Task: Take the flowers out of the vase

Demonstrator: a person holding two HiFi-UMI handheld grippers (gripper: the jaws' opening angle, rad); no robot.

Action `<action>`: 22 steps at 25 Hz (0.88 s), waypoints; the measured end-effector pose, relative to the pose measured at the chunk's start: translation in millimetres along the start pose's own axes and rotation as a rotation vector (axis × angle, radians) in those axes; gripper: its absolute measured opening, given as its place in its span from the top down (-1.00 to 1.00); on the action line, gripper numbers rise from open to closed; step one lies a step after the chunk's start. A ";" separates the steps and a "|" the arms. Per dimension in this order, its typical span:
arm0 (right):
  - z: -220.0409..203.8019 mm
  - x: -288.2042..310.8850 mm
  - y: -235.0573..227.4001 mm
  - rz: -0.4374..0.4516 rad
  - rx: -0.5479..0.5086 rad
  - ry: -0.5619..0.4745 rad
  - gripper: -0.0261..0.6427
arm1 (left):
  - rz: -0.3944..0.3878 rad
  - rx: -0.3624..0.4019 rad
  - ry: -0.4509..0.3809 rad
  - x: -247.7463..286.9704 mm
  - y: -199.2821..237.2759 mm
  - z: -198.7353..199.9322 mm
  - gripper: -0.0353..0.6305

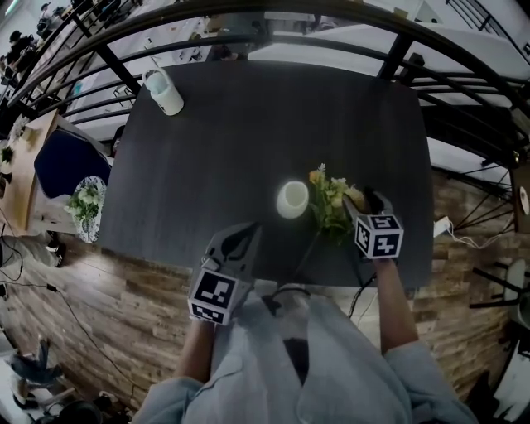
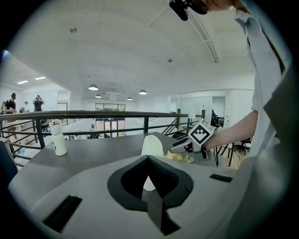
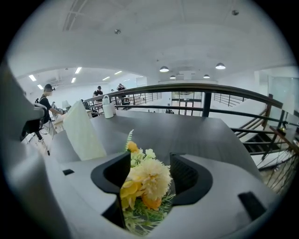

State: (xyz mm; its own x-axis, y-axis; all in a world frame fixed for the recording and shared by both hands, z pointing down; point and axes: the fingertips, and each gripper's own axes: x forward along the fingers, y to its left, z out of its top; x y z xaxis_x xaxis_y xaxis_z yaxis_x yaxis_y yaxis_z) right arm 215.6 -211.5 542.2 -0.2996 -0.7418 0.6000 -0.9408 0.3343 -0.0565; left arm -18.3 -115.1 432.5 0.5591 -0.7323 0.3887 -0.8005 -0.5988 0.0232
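A cream vase (image 1: 291, 199) stands upright near the middle of the dark table (image 1: 248, 141); it also shows in the left gripper view (image 2: 152, 145) and the right gripper view (image 3: 83, 133). The yellow and white flowers (image 1: 330, 205) are outside the vase, just to its right, with the stems running toward the front edge. My right gripper (image 1: 361, 200) is over the flower heads. Its jaws stand apart with the flowers (image 3: 145, 179) showing between them and a gap on the right side. My left gripper (image 1: 247, 230) sits left of the vase near the front edge, tips together (image 2: 148, 161), holding nothing.
A white bottle (image 1: 164, 91) stands at the table's far left corner. A dark railing (image 1: 273, 16) runs behind the table. Left of the table are a blue chair (image 1: 62, 157) and another bunch of flowers (image 1: 85, 201). People stand far off (image 3: 46, 100).
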 end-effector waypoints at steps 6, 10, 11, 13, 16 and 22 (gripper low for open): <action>13.9 -18.3 17.2 0.026 -0.019 -0.060 0.17 | -0.024 0.006 -0.009 5.2 -4.2 3.8 0.89; 25.2 -30.8 29.6 0.034 -0.005 -0.113 0.35 | -0.038 0.013 -0.014 7.2 -6.4 6.8 0.89; 27.7 -33.7 33.0 0.035 -0.009 -0.121 0.40 | -0.041 0.014 -0.015 7.5 -6.7 7.4 0.89; 32.6 -39.0 40.1 0.038 -0.021 -0.138 0.50 | -0.047 0.016 -0.017 8.4 -7.0 8.4 0.89; 41.5 -47.0 51.2 0.054 -0.025 -0.184 0.64 | -0.056 0.019 -0.024 9.8 -7.4 10.2 0.89; 49.9 -64.7 61.8 0.045 -0.009 -0.250 0.90 | -0.077 0.029 -0.039 11.6 -10.9 15.0 0.89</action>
State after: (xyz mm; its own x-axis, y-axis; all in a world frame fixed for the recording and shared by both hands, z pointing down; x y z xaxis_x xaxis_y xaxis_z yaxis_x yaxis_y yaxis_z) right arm 168.9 -171.8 460.1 -0.3721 -0.8465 0.3807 -0.9245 0.3744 -0.0711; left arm 0.1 -121.9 422.9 0.6272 -0.6953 0.3510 -0.7485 -0.6627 0.0245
